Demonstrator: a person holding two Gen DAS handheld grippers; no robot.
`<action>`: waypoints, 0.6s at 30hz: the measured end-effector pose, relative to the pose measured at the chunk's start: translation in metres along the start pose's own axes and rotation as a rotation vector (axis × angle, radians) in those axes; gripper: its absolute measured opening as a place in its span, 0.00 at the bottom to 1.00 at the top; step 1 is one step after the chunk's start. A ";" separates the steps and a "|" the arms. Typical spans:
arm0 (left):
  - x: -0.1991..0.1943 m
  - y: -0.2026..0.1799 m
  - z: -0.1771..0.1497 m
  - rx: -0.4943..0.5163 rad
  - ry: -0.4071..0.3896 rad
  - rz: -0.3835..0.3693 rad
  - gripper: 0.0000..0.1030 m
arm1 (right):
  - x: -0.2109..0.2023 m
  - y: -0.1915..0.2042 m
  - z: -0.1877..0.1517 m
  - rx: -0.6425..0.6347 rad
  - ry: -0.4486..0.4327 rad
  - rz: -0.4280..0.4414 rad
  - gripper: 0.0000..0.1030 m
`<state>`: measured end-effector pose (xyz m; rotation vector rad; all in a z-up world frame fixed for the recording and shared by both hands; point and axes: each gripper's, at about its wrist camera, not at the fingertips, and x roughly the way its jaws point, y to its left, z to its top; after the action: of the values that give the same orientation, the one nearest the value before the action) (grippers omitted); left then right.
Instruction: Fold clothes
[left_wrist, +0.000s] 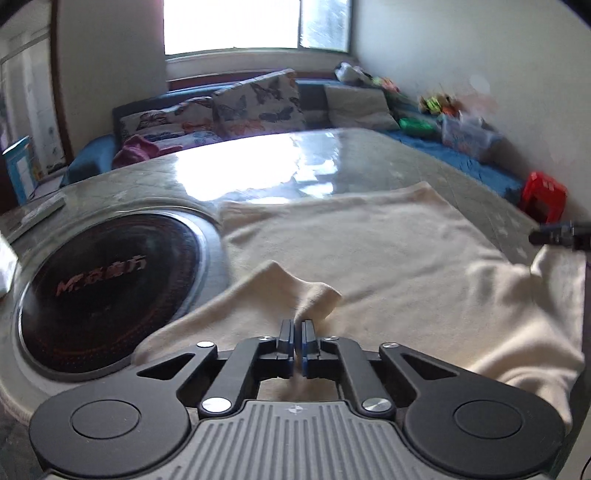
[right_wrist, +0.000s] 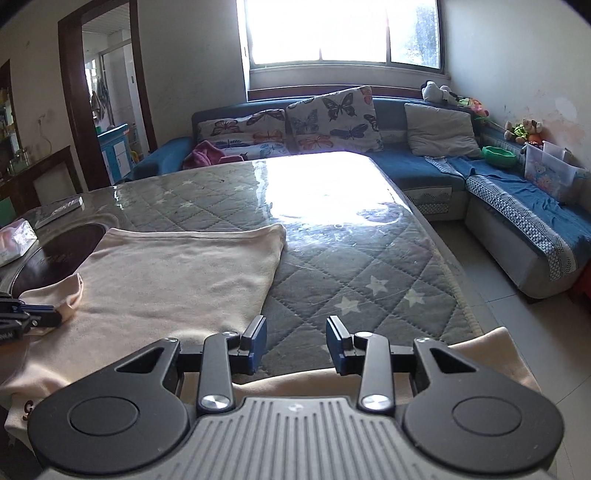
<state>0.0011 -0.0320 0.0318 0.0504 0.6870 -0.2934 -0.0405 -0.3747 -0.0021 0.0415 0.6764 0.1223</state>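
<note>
Where left tongs (left_wrist: 298, 334) pinch — cream garment (left_wrist: 369, 251), one rumpled sleeve.

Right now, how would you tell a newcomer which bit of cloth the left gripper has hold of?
Start at the quilted table with the round black cooktop set into it. A cream garment lies spread beside that disc. The left gripper pinches the short sleeve by the cooktop, the only part lifted into a peak.

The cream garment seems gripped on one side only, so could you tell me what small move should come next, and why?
Probably lower the right gripper onto the cream garment and close: its jaws stand open over bare tablecloth, while the left gripper already pinches a fold.
</note>
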 end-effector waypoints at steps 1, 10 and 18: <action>-0.008 0.009 0.002 -0.037 -0.028 0.008 0.03 | 0.000 0.001 0.001 -0.002 0.000 0.002 0.34; -0.107 0.103 -0.005 -0.349 -0.256 0.180 0.02 | 0.000 0.010 0.006 -0.027 -0.008 0.020 0.35; -0.120 0.151 -0.058 -0.411 -0.135 0.367 0.03 | 0.005 0.025 0.009 -0.060 0.003 0.053 0.36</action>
<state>-0.0801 0.1507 0.0555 -0.2317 0.5795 0.1977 -0.0340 -0.3488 0.0037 0.0020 0.6744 0.1933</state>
